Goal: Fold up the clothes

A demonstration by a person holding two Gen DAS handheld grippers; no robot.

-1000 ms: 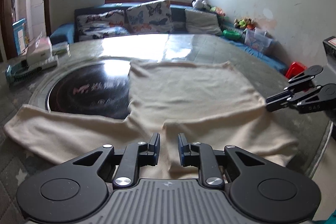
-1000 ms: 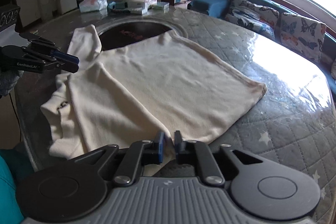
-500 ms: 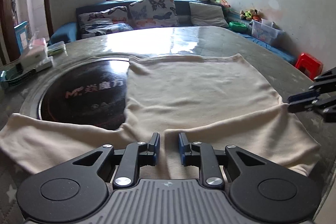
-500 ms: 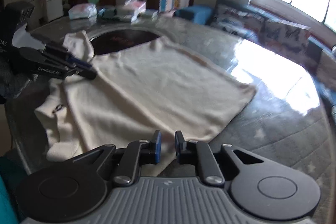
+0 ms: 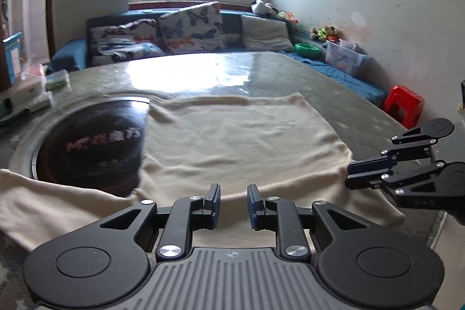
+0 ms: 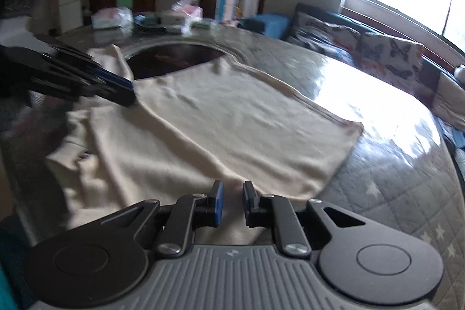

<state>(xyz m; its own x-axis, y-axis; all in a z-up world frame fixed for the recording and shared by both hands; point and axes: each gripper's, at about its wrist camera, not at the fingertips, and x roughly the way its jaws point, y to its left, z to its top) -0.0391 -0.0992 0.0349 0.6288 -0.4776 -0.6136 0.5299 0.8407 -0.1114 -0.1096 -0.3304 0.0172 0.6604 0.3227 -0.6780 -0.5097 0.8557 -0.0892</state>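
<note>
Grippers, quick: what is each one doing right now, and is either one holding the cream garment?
Left gripper: fingers slightly apart over the cream knit garment, nothing gripped.
Right gripper: fingers opening, small gap, over the garment's edge, nothing gripped.

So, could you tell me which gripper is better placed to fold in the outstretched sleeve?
Probably left. The left gripper hovers beside where the sleeve joins the sweater; the right gripper, jaws opening on nothing visible, sits at the opposite edge.
</note>
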